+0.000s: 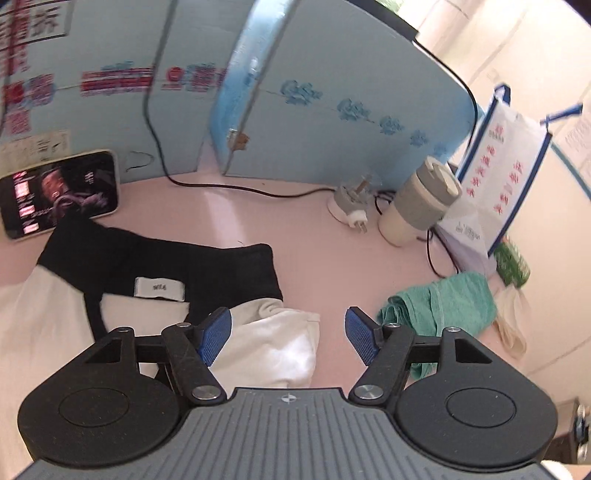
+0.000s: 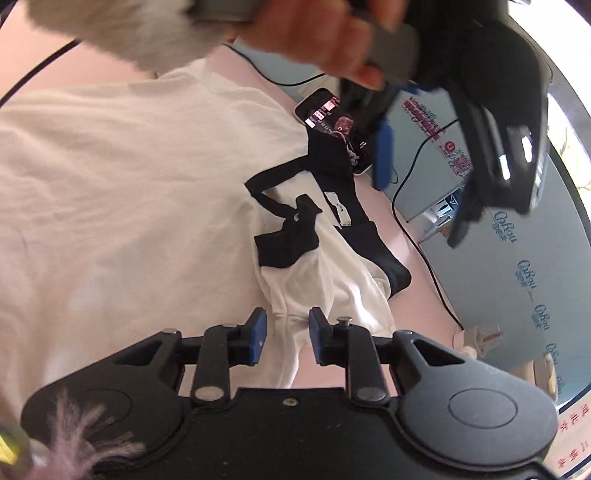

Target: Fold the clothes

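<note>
A white T-shirt (image 2: 129, 184) with a black collar and shoulders (image 1: 147, 254) lies spread on the pink table (image 1: 303, 229). My left gripper (image 1: 288, 332) hangs open above the shirt's folded white sleeve (image 1: 273, 343), with nothing between its blue pads. In the right wrist view the left gripper (image 2: 419, 199) is high at the upper right, held by a hand (image 2: 325, 33). My right gripper (image 2: 288, 332) is low at the edge of the sleeve (image 2: 332, 288). Its pads stand close together on a raised fold of the white cloth.
A phone (image 1: 59, 192) with a lit screen leans on the blue foam boards (image 1: 332, 122) at the back. A black cable (image 1: 221, 186), a plug adapter (image 1: 351, 206), a lidded cup (image 1: 417, 203), a green towel (image 1: 439, 302) and a printed bag (image 1: 506, 173) sit at the right.
</note>
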Demonstrator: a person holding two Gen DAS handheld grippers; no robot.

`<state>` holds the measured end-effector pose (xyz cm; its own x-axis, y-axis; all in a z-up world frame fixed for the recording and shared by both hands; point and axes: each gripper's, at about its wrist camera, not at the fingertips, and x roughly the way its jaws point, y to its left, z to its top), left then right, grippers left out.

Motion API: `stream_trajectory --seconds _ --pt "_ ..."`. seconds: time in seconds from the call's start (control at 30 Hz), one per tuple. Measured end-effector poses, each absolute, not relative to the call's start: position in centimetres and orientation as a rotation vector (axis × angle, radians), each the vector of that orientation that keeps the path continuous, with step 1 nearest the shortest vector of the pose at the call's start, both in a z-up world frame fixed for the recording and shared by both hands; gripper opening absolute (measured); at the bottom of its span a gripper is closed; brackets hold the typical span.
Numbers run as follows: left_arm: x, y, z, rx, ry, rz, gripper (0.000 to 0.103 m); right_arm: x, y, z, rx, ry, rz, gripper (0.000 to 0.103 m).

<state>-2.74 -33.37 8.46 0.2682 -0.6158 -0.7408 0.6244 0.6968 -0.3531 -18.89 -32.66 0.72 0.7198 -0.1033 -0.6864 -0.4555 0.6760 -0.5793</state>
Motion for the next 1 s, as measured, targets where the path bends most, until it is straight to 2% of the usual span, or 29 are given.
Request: stream_trajectory --seconds 0.17,0.23,0.3,0.33,0.4,0.53,0.6,0.7,0.9,1.0 --pt "-2.3 -39.1 5.8 0.230 1.051 -0.919 0.071 -19.2 -32.2 -1.1 -0.940 0.729 0.215 0.019" --pt "-2.8 -40.7 4.7 0.291 1.042 -0.955 0.071 -19.4 -32.1 -1.5 -0.963 0.714 0.221 0.011" --pt "-3.0 -42.0 3.7 0.339 1.023 -0.961 0.066 -19.8 -32.5 -1.5 -0.969 0.697 0.225 0.007" --pt "-3.0 -42.5 3.3 0.359 1.016 -0.956 0.062 -19.9 -32.8 -1.4 -0.967 0.687 0.225 0.005" --pt "-2.7 -43.1 2.6 0.380 1.013 -0.942 0.037 -20.6 -33.7 -0.6 -0.948 0.675 0.224 0.004" --pt "-1.7 -43.4 2.1 0.371 0.977 -0.918 0.027 -22.4 -35.7 1.0 -0.937 0.666 0.236 0.004" --pt "-1.2 -43.5 1.9 0.367 0.954 -0.898 0.018 -23.4 -36.3 1.1 -0.963 0.682 0.272 0.004" --pt "-1.0 -43.6 1.4 0.379 0.912 -0.879 0.014 -24.1 -36.4 0.6 -1.013 0.686 0.317 0.004" --pt "-0.6 -42.9 2.0 0.334 0.874 -0.886 0.014 -23.8 -36.1 0.2 -1.071 0.679 0.348 0.005" --pt "0.1 -41.7 4.1 0.251 0.860 -0.898 0.020 -23.9 -36.4 0.7 -1.078 0.685 0.364 0.009"
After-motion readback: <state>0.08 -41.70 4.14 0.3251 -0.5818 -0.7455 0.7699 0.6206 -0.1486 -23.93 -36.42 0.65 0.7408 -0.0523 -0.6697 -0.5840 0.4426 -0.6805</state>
